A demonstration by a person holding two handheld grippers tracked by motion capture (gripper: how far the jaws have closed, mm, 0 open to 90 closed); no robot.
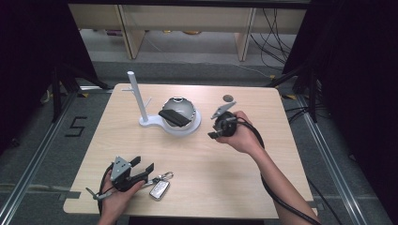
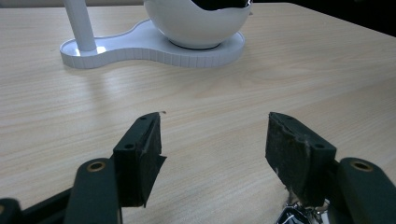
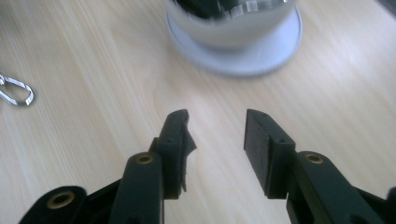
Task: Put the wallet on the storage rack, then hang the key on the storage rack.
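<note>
I take the white stand [image 1: 180, 127] in the middle of the table [image 1: 244, 178] as my landmark: a flat base carrying a bowl [image 1: 179, 110] with a dark flat object [image 1: 174, 117] lying in it, and a thin post [image 1: 136, 96] with pegs rising off the base's left end. The job in hand, as I read it, is picking up the car key [image 1: 160, 189] with its ring and clip [image 1: 165, 176], which lies well toward me from the stand, near the table's front edge.

My left gripper [image 1: 143, 169] sits just left of that key, jaws spread wide and holding nothing. In the left gripper view the key's metal [image 2: 299, 215] peeks out beside and below the right-hand jaw, so the key is off to one side, not between the pads. To do this well I would shift the gripper sideways until the fob or ring sits centred in the gap, lower the tips close to the wood, then close slowly so nothing skids away.

My right gripper [image 1: 214, 127] hangs just right of the stand's base, jaws partly open and empty, pointing at the bowl [image 3: 231, 23]. Its own view catches the clip [image 3: 16, 91] far off at the left edge, well apart from the tips. I'd keep that hand parked there.
</note>
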